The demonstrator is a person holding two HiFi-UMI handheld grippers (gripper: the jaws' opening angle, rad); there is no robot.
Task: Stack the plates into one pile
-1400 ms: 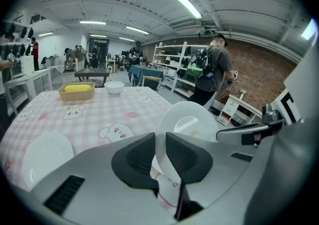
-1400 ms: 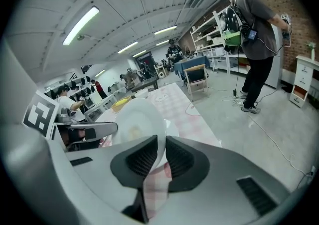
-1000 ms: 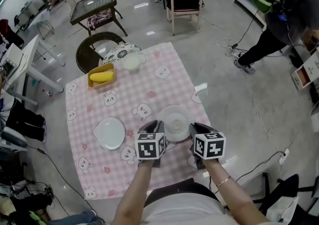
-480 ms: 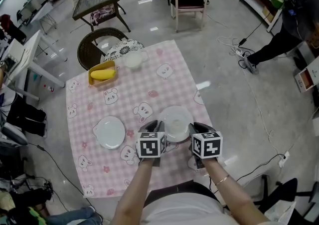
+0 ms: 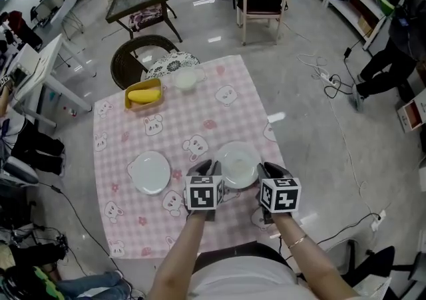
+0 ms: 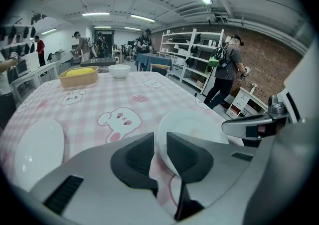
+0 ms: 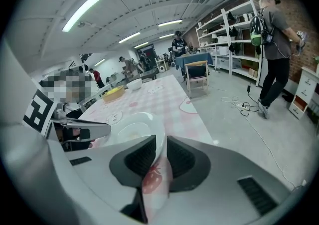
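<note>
A white plate [image 5: 238,164] lies on the pink checked tablecloth [image 5: 200,116] near the table's front edge. My left gripper [image 5: 212,169] is shut on its left rim, and the rim fills the gap between the pads [image 6: 160,141]. My right gripper [image 5: 265,171] has the right rim between its jaws [image 7: 161,149]; these jaws are opening, though the rim still fills the gap. The same plate [image 6: 194,124] shows in the left gripper view, and the plate [image 7: 130,130] in the right gripper view. A second white plate [image 5: 151,172] lies to the left, also visible as the plate [image 6: 35,151], apart from both grippers.
At the table's far side stand a yellow container [image 5: 144,95] holding something yellow and a white bowl [image 5: 185,78]. A round wicker chair [image 5: 136,60] stands behind them. A person [image 5: 393,39] stands at the far right, with cables [image 5: 333,82] on the floor.
Both grippers stay at the near plate's rim. Only the head view has shifted a little.
</note>
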